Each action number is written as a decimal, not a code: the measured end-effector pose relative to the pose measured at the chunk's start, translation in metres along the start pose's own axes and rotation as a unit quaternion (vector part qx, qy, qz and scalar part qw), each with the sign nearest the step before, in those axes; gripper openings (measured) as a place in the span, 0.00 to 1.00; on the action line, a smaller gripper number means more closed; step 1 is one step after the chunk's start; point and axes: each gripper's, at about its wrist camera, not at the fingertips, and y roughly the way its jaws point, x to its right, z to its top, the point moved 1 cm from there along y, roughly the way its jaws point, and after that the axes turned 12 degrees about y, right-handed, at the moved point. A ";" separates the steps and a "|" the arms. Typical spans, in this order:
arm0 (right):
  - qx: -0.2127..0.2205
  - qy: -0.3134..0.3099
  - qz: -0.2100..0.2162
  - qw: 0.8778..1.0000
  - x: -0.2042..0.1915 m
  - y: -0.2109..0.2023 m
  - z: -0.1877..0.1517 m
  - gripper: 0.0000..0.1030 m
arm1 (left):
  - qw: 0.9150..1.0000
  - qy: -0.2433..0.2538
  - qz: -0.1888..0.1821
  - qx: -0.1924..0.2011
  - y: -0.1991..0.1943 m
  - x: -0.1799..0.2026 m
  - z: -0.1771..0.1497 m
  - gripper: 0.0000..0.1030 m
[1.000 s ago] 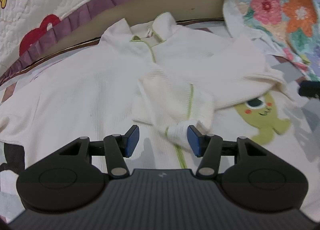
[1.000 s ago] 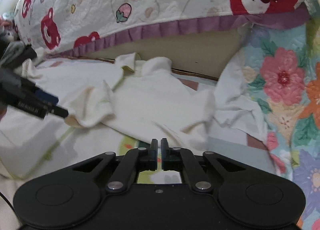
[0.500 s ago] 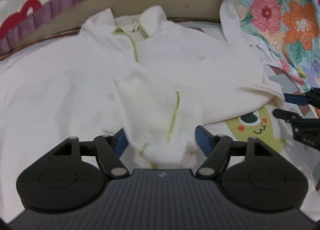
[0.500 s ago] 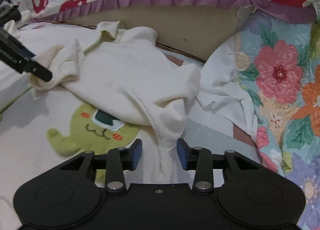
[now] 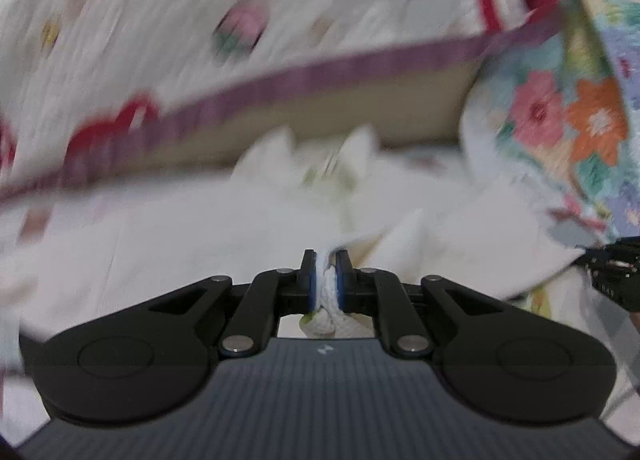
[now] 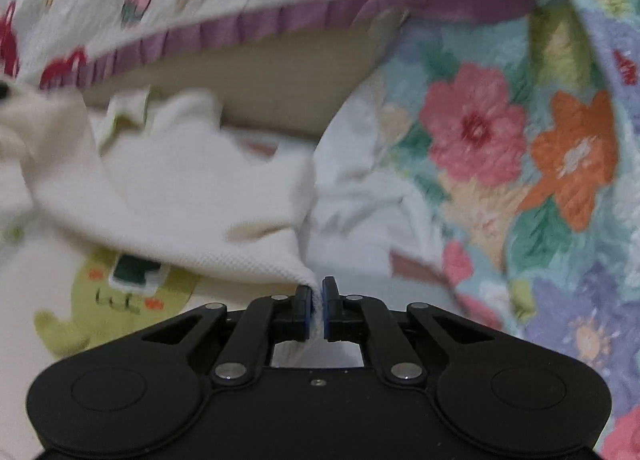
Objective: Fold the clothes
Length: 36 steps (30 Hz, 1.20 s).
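Note:
A white waffle-knit jacket point(image 5: 280, 216) with green piping lies on the bed, collar toward the headboard. In the left wrist view my left gripper point(image 5: 325, 280) is shut on a bunched sleeve cuff of it, with white cloth squeezed between the blue pads. In the right wrist view my right gripper point(image 6: 317, 302) is shut on the other sleeve's end, and the jacket point(image 6: 192, 188) stretches away up and left from it. The right gripper's tip point(image 5: 612, 272) shows at the right edge of the left wrist view. Both views are motion-blurred.
A quilt with red bears and a purple frill point(image 6: 248, 24) hangs over the beige headboard point(image 6: 288, 76). A floral quilt point(image 6: 520, 140) rises on the right. The bed sheet carries a green cartoon figure point(image 6: 104, 308) under the jacket.
Both grippers have gone from open to shut, each on a sleeve end. Both cameras have tilted upward, and the sleeves are drawn off the jacket's body.

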 end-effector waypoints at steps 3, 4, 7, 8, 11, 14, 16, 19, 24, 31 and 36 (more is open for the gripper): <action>-0.013 -0.014 -0.002 1.000 -0.003 0.001 -0.007 0.04 | 0.997 -0.041 0.006 -0.061 0.009 -0.018 -0.034 0.08; -0.016 -0.010 -0.001 1.000 -0.002 0.000 -0.008 0.05 | 0.995 -0.054 0.008 -0.081 0.012 -0.024 -0.045 0.09; -0.026 0.005 0.003 1.000 0.004 -0.002 -0.007 0.06 | 0.992 -0.093 0.006 -0.087 0.016 -0.037 -0.061 0.11; -0.029 0.011 0.004 1.000 0.007 -0.002 -0.007 0.10 | 0.991 -0.101 0.002 -0.084 0.015 -0.040 -0.064 0.12; -0.060 0.014 0.014 0.998 0.011 -0.005 -0.004 0.13 | 0.992 -0.094 -0.005 -0.079 0.013 -0.039 -0.063 0.13; -0.093 0.025 0.020 0.995 0.017 -0.015 0.001 0.23 | 0.993 -0.089 -0.015 -0.077 0.014 -0.038 -0.062 0.18; -0.083 0.087 0.047 0.992 0.032 -0.029 0.011 0.25 | 0.992 -0.096 -0.022 -0.081 0.015 -0.037 -0.065 0.27; -0.053 0.211 0.103 0.971 0.061 -0.046 0.031 0.34 | 0.990 -0.108 -0.035 -0.085 0.019 -0.037 -0.069 0.33; -0.052 0.270 0.152 0.949 0.066 -0.010 0.070 0.34 | 0.986 -0.119 -0.048 -0.104 0.026 -0.036 -0.078 0.46; -0.114 0.311 0.144 0.932 0.037 0.091 0.096 0.55 | 0.985 -0.115 -0.070 -0.109 0.032 -0.033 -0.086 0.08; -0.154 0.431 0.143 0.878 0.045 0.137 0.086 0.50 | 0.987 -0.099 -0.065 -0.105 0.032 -0.031 -0.083 0.03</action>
